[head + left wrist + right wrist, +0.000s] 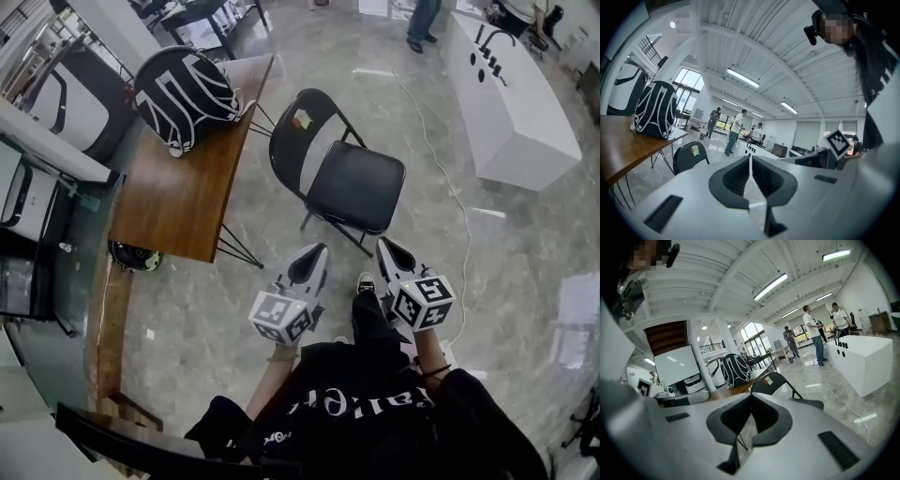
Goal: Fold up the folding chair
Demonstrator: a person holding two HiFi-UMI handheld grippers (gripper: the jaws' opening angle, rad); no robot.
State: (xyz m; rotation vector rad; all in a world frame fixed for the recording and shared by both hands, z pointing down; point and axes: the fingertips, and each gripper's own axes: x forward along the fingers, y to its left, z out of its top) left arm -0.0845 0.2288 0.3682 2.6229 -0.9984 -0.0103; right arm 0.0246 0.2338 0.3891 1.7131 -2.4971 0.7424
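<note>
The folding chair (339,169) stands unfolded beside the bench (187,178). The left gripper (313,259) and right gripper (389,253) hover near it, jaws together, holding nothing.

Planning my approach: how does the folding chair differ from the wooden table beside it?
The folding chair is black; the table is brown wood. The chair's seat is bare; the table carries a backpack. The chair is the smaller. Both stand on thin dark legs, side by side.
</note>
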